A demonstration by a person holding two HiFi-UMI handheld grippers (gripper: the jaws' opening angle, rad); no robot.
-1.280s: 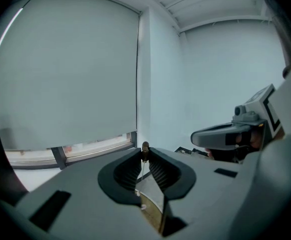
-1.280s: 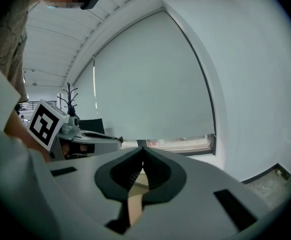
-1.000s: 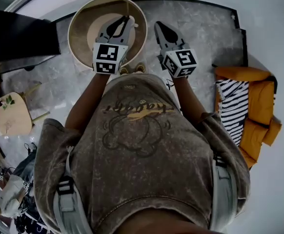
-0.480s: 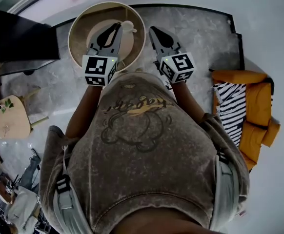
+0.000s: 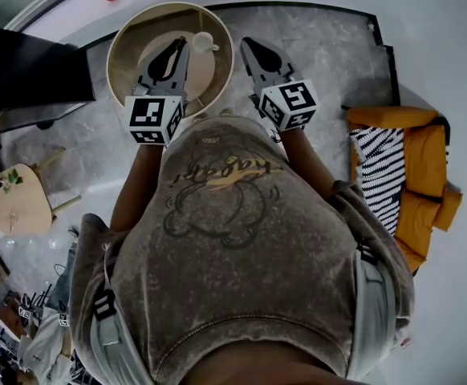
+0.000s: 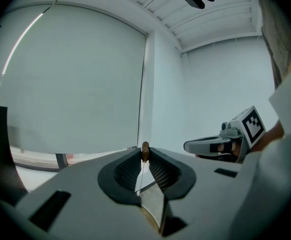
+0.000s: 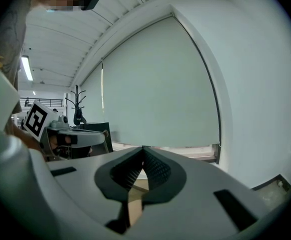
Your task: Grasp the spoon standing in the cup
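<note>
A white cup (image 5: pixel 204 42) stands on the round wooden table (image 5: pixel 121 58) in the head view. My left gripper (image 5: pixel 177 45) hangs over the table just left of the cup. In the left gripper view its jaws (image 6: pixel 144 149) are shut on a thin spoon handle with a brown end (image 6: pixel 145 155) that sticks up past the tips. The spoon's lower part is hidden by the jaws. My right gripper (image 5: pixel 247 45) is held to the right of the table's rim. Its jaws (image 7: pixel 143 149) are shut with nothing between them.
An orange sofa (image 5: pixel 426 175) with a striped cushion (image 5: pixel 382 175) stands to the right. A black block (image 5: pixel 25 70) lies left of the table, with a small wooden stool (image 5: pixel 13 203) below it. A wide window blind (image 6: pixel 75 84) fills the wall ahead.
The left gripper has drawn away from the cup, up and to the left in the head view, with the handle between its jaws. The right gripper has barely shifted.
</note>
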